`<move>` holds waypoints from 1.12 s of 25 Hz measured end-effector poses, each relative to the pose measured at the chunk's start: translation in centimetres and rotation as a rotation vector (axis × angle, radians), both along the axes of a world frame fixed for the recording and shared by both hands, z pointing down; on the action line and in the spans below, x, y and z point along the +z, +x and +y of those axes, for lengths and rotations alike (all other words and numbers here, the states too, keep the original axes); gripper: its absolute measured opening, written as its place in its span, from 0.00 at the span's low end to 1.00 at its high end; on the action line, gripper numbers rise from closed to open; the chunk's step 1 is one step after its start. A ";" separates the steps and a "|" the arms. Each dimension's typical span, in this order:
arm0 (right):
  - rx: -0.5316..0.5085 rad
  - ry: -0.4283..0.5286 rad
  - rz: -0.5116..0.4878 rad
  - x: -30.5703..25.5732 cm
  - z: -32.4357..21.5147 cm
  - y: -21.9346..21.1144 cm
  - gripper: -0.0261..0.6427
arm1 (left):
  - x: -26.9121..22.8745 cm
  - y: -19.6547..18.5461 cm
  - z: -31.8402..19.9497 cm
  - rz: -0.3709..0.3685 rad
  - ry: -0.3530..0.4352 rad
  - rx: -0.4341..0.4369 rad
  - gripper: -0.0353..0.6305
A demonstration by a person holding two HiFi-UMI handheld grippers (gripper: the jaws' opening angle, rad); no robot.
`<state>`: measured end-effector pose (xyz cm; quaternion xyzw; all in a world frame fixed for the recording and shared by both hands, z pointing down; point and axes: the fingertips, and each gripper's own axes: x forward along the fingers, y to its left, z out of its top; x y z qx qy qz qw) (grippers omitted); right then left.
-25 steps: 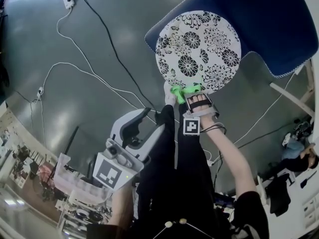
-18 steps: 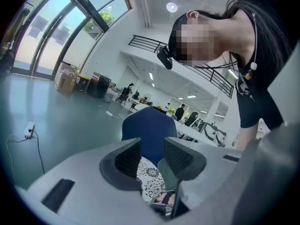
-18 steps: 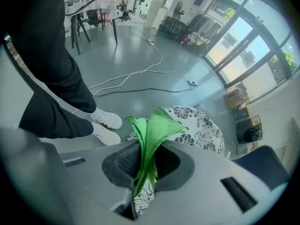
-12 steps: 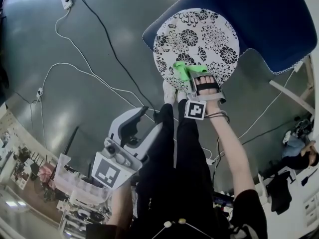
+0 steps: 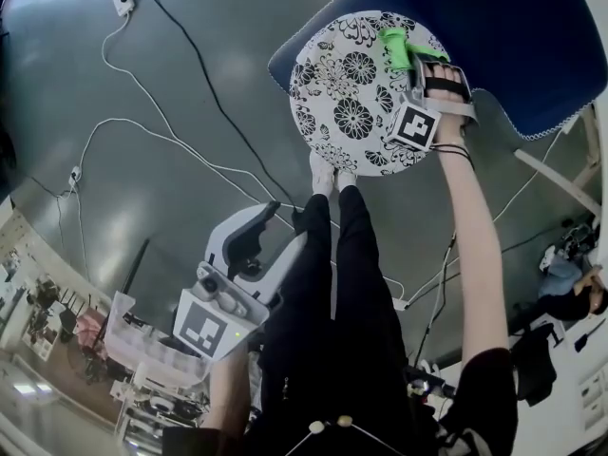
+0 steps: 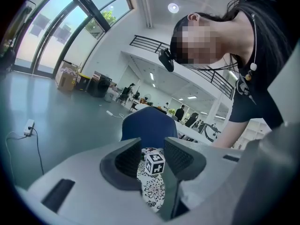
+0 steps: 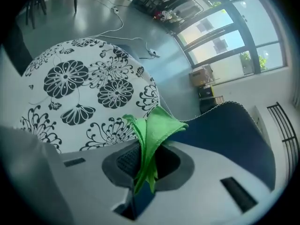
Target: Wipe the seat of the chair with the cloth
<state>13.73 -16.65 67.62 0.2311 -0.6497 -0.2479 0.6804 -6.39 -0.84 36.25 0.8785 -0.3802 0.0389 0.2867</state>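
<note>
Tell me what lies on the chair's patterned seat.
Only the green cloth, clamped in the right gripper, near the blue backrest. The seat patch beneath the gripper is covered.

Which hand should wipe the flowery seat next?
Right. The right tool grips the green cloth over the seat. The left tool is open and empty, beside the person's legs, away from the seat.

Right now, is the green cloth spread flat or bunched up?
Bunched up. The cloth stands in folds, pinched in the right claw, not laid flat on the seat.
</note>
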 end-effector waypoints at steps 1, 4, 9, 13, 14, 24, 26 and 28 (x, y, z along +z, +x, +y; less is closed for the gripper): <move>-0.007 0.002 0.013 0.3 -0.7 0.4 0.12 | 0.1 0.0 0.0 -0.003 -0.001 -0.004 0.28; 0.003 0.010 0.025 0.9 -2.3 1.2 0.12 | 0.2 0.0 0.1 -0.011 -0.004 -0.010 0.28; 0.039 -0.021 0.003 1.8 -3.1 1.4 0.12 | 0.4 -0.3 0.2 -0.023 -0.010 -0.019 0.28; 0.060 -0.069 -0.016 2.5 -1.0 1.3 0.12 | 0.3 -0.4 0.3 -0.017 -0.008 -0.030 0.28; 0.053 -0.075 -0.015 2.6 -0.3 1.2 0.12 | 0.2 -0.4 0.3 -0.016 -0.008 -0.030 0.28; 0.043 -0.146 -0.064 3.7 8.0 0.3 0.12 | -0.1 0.2 0.7 -0.012 0.005 -0.017 0.28; 0.026 -0.151 -0.076 3.6 9.7 -0.2 0.12 | -0.1 0.3 0.8 -0.012 0.007 -0.015 0.28; 0.008 -0.163 -0.073 3.6 11.5 -0.3 0.12 | -0.1 0.4 0.9 -0.011 0.008 -0.013 0.28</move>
